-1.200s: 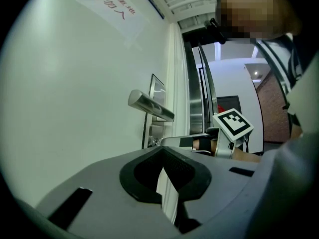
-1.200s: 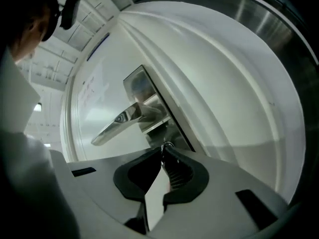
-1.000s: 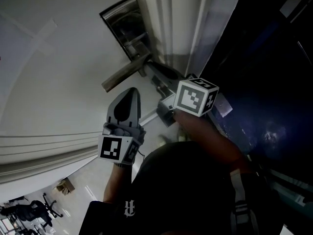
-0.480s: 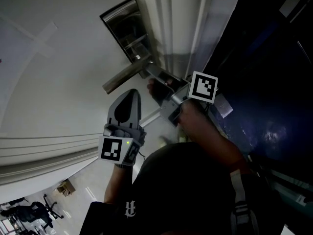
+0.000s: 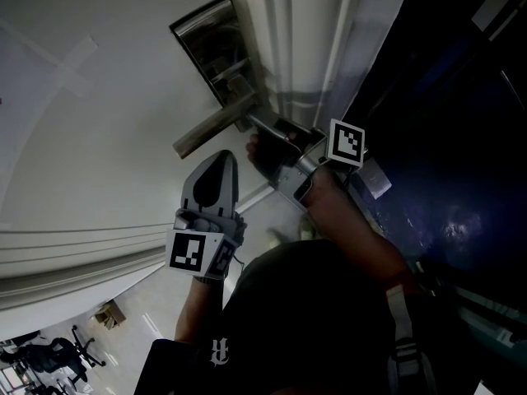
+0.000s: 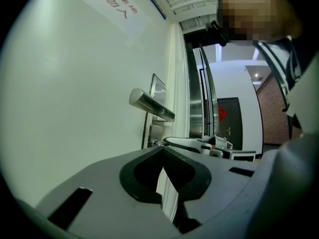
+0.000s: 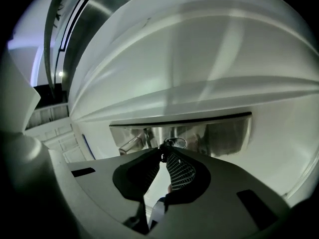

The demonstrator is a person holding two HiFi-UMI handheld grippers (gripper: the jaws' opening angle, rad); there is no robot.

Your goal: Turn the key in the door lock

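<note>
right tongs (image 7: 162,151): just widened, pinching small dark key (image 7: 162,156) | left tongs (image 6: 163,148): pressed together | white wall notice (image 6: 112,6): print illegible

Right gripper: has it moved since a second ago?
Yes. The right gripper rolled in place beside the door handle; its marker cube turned. Its jaws have just been opening slightly, tips on the key.
</note>
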